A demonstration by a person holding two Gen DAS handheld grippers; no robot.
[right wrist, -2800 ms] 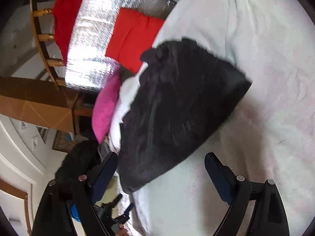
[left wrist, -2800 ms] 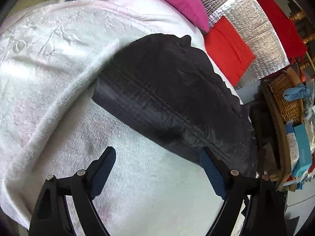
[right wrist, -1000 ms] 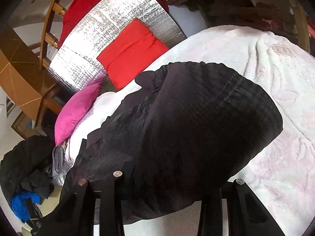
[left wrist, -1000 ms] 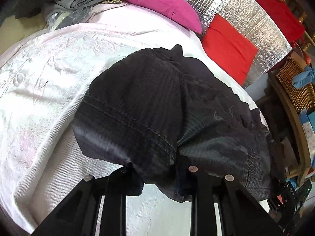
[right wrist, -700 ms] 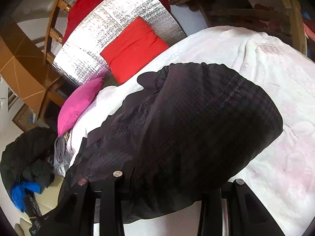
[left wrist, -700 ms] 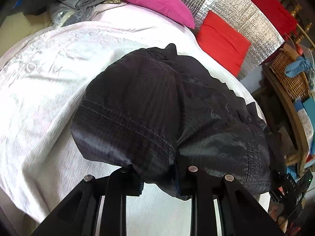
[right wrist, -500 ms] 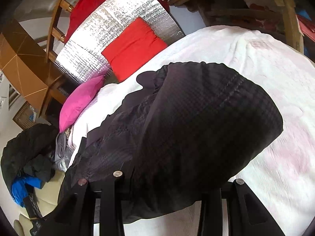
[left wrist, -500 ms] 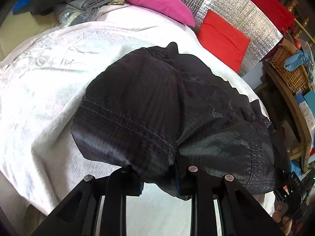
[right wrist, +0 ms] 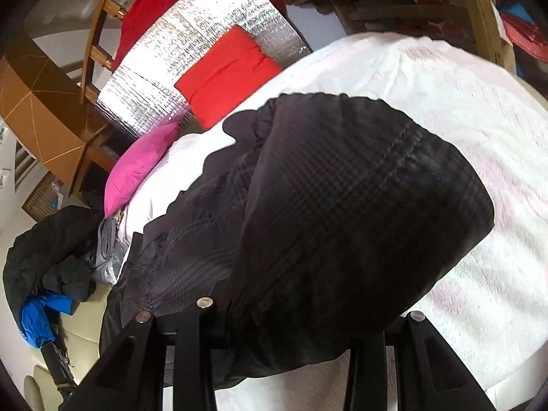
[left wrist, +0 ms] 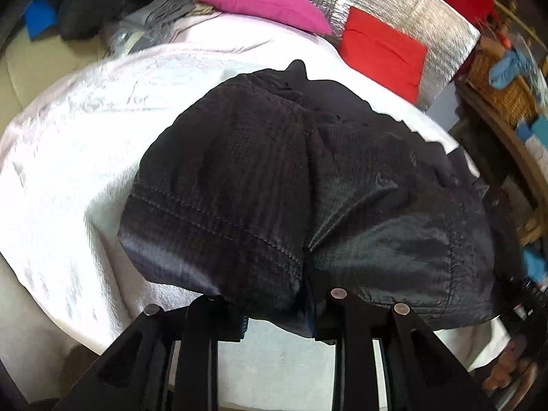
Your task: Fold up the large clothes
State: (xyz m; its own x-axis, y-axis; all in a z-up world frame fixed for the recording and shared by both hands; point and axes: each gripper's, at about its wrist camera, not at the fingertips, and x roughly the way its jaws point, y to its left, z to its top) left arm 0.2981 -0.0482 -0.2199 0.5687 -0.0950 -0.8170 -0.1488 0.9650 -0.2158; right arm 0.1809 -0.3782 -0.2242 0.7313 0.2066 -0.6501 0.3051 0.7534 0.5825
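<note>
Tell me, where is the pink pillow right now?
In the left wrist view the pink pillow lies at the far top of the white bed cover, left of the red cushion, beyond the black garment.

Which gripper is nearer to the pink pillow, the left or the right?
Left, probably. The left gripper, shut on the black garment, faces the pink pillow ahead across the bed; from the right gripper, also shut on it, the pillow lies off to the left.
</note>
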